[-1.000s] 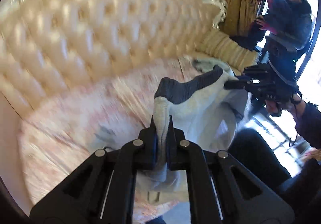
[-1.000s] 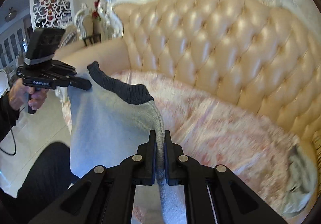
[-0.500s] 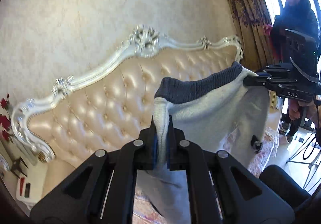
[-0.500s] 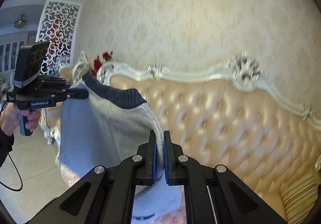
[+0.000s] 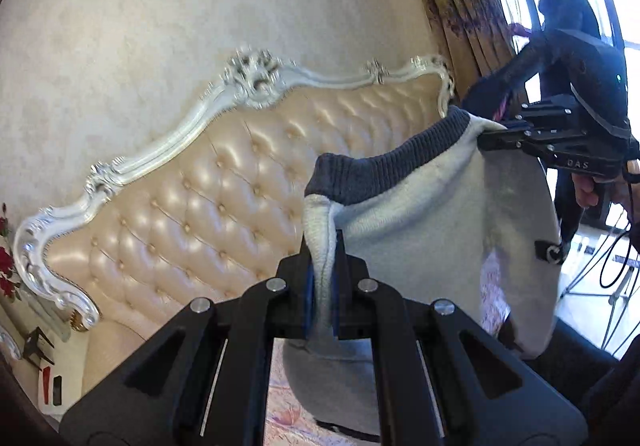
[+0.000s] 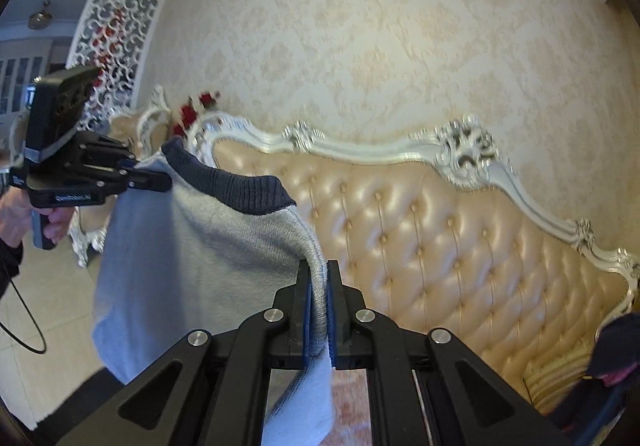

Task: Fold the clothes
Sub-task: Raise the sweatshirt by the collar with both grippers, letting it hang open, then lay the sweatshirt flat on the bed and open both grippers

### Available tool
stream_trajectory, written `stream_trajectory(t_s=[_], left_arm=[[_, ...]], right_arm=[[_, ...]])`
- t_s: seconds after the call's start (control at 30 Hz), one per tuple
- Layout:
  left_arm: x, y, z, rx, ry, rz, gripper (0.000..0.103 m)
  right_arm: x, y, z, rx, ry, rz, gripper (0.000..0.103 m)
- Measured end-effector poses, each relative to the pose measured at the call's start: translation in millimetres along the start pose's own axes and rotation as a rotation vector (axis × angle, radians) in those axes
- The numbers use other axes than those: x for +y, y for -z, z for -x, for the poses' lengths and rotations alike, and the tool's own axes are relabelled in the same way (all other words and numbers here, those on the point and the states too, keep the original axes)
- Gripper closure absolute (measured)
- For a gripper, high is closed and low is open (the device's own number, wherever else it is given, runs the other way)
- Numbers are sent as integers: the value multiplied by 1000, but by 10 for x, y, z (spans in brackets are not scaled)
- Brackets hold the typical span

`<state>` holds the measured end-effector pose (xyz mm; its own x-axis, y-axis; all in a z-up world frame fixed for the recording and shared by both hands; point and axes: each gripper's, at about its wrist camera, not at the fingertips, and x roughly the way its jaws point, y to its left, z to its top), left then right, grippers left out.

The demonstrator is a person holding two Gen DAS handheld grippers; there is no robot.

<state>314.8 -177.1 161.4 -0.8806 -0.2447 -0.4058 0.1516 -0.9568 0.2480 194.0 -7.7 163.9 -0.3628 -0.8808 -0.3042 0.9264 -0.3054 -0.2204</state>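
Observation:
A light grey sweater (image 5: pixel 432 222) with a dark ribbed collar (image 5: pixel 384 170) hangs in the air, stretched between both grippers in front of a sofa. My left gripper (image 5: pixel 322 246) is shut on one shoulder of it. In the left wrist view my right gripper (image 5: pixel 490 132) shows at the right, clamped on the other shoulder. In the right wrist view my right gripper (image 6: pixel 319 274) pinches the grey knit (image 6: pixel 200 258), and my left gripper (image 6: pixel 168 180) grips the far shoulder beside the collar (image 6: pixel 236 192). The sweater's lower part drops out of sight below.
A cream tufted sofa (image 5: pixel 224 190) with a carved white frame (image 6: pixel 468 158) stands behind, with a pink patterned cover (image 5: pixel 280 410) on its seat. A person in dark clothes (image 5: pixel 560 14) stands by the window and curtain (image 5: pixel 460 6) at the right. A white lattice screen (image 6: pixel 116 34) is at left.
Both grippers have risen with the sweater, lifting it off the sofa seat until it hangs in front of the backrest and wall. Both grips stayed shut.

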Motion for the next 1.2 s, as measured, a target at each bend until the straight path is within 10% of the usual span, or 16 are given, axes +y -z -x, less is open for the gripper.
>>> stream_trajectory(t_s=[0.3,0.8,0.97,1.1,1.2], left_arm=[[457,707,-1559,201,11,90,95],[1461,2149,-5085,560,83,396,95],[1477,2601,-5517,629,71,452,85],[1711,2738,-5403,621,15,556,42],[1911,2747,-5193,601,-19,627,38]], right_arm=[[-160,741,-1235,137,64,-7,97],[-947,2180,-4866,518,-23,-155,97],[-962,2813,-5480,645,-38,-188,97],[-1004,3074,-5645,705,-47,-222,95],[-1088,3071,-5576,695,-23,-237,50]])
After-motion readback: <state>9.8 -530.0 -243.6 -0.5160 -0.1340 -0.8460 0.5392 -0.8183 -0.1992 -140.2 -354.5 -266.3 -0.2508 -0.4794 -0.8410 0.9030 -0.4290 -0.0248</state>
